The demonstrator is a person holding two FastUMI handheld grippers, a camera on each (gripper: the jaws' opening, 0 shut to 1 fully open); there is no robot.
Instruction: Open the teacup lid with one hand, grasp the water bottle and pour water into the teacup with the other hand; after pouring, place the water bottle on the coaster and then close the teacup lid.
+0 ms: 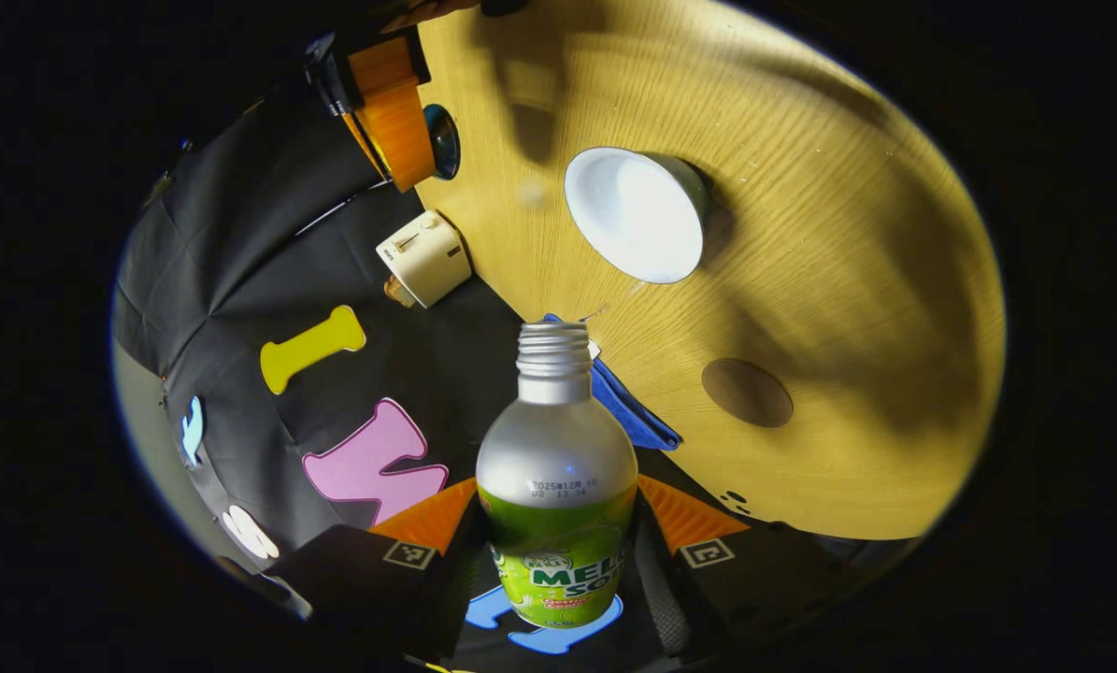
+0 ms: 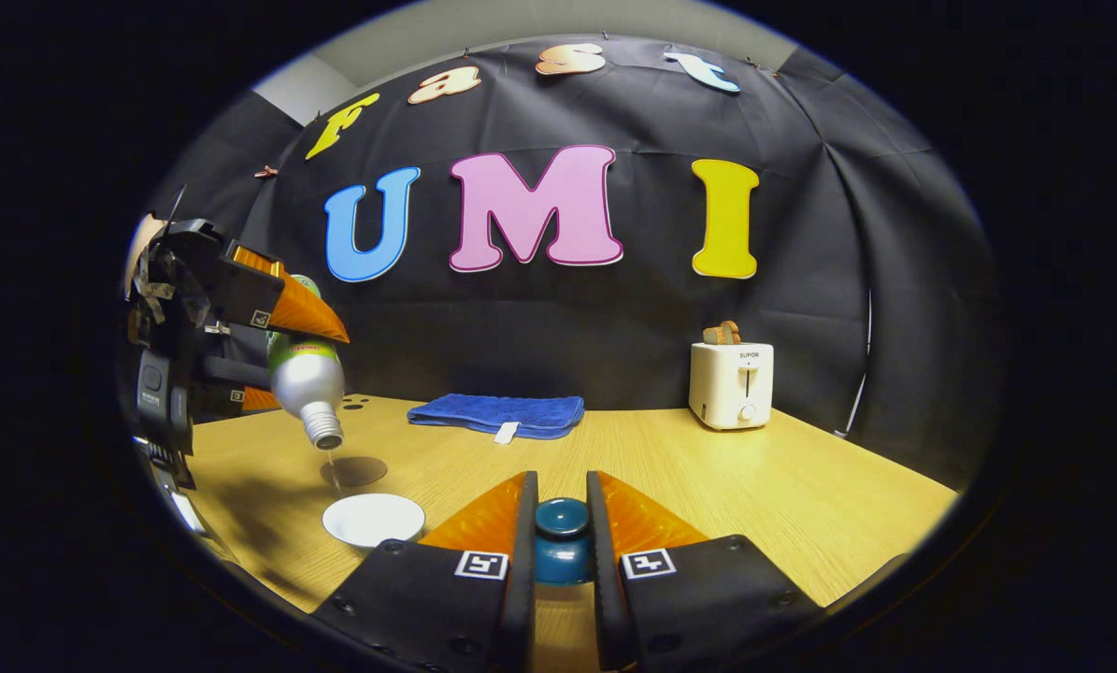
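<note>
My left gripper point(image 1: 558, 547) is shut on a silver water bottle point(image 1: 557, 477) with a green label and no cap. The bottle is tipped mouth-down over the open white teacup point(image 1: 637, 215). In the right gripper view that bottle point(image 2: 307, 379) hangs above the teacup point(image 2: 373, 519), and a thin stream of water falls from its mouth. My right gripper point(image 2: 561, 542) is shut on the knob of the dark blue teacup lid point(image 2: 561, 540), held up off the table to the right of the cup. A round brown coaster point(image 1: 747, 393) lies on the wooden table point(image 1: 848, 280) near the cup.
A folded blue cloth point(image 2: 497, 414) lies at the back of the table. A white toaster point(image 2: 731, 383) with bread in it stands at the back right. The other gripper point(image 1: 394, 112) with the lid shows beyond the cup in the left gripper view.
</note>
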